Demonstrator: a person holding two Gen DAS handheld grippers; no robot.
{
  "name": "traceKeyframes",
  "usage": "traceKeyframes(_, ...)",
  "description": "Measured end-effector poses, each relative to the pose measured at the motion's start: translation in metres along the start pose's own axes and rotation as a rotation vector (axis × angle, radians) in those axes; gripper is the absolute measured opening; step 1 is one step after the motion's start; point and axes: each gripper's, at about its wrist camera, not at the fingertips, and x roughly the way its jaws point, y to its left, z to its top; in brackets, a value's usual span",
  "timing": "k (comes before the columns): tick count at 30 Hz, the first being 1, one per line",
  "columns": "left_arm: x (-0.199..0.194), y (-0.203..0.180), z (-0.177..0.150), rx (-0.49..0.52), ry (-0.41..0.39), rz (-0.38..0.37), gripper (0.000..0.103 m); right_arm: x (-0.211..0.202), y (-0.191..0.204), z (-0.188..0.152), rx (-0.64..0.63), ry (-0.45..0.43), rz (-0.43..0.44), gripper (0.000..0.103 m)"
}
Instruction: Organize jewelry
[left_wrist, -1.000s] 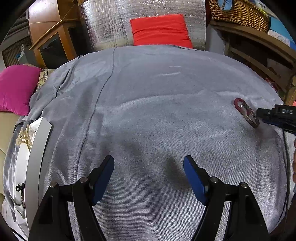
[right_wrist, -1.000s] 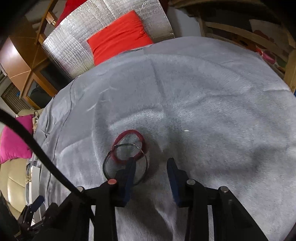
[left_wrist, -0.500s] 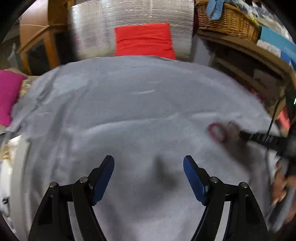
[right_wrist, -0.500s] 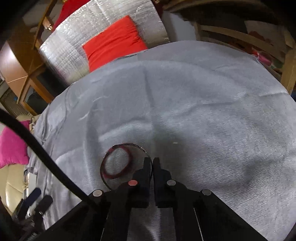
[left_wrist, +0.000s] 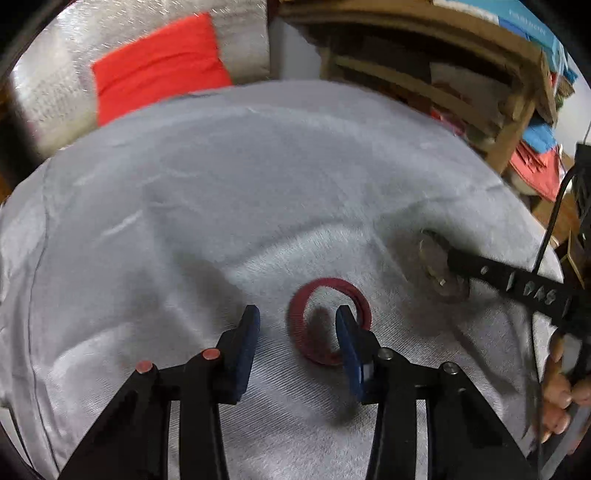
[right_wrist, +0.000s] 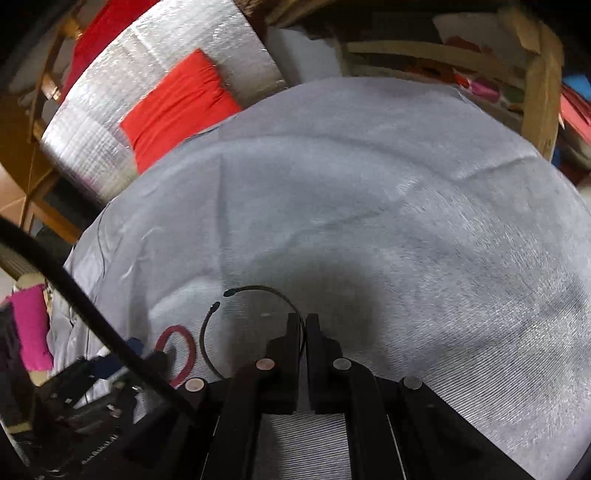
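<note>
The right gripper (right_wrist: 303, 325) pinches the thin, springy black bangle (right_wrist: 255, 291) at its rim, while the left gripper (left_wrist: 295, 325), fingers apart, straddles the light, stiff red bangle (left_wrist: 328, 321) lying on the cloth (left_wrist: 258, 184)

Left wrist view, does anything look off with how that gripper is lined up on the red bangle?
Yes. The left hand-held gripper is open but sits off-centre: one of its fingers is inside the red bangle on the grey cloth, the other outside its left rim, so closing would pinch only the left rim.
</note>
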Motion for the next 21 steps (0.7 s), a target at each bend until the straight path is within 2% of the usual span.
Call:
traceKeyframes(1, 0.002, -0.001, 0.000, 0.000, 0.003, 0.016, 0.039, 0.000, -0.004, 0.001, 0.012, 0.003, 0.011, 0.004)
traceKeyframes(5, 0.003, -0.004, 0.003, 0.004, -0.006, 0.010, 0.006, -0.002, -0.006, 0.002, 0.018, 0.008, 0.030, 0.004)
traceKeyframes(9, -0.012, -0.003, -0.001, -0.009, -0.043, 0.041, 0.006, -0.003, 0.004, 0.003, 0.009, 0.003, 0.047, 0.004)
traceKeyframes(12, -0.037, 0.009, -0.012, -0.074, -0.085, 0.040, 0.006, -0.012, 0.014, 0.001, -0.011, -0.016, 0.072, 0.004)
traceKeyframes(16, -0.076, 0.034, -0.043, -0.153, -0.138, 0.080, 0.006, -0.019, 0.031, -0.006, -0.033, -0.015, 0.105, 0.004)
traceKeyframes(21, -0.109, 0.068, -0.099, -0.282, -0.146, 0.159, 0.006, -0.023, 0.076, -0.028, -0.126, 0.005, 0.160, 0.004)
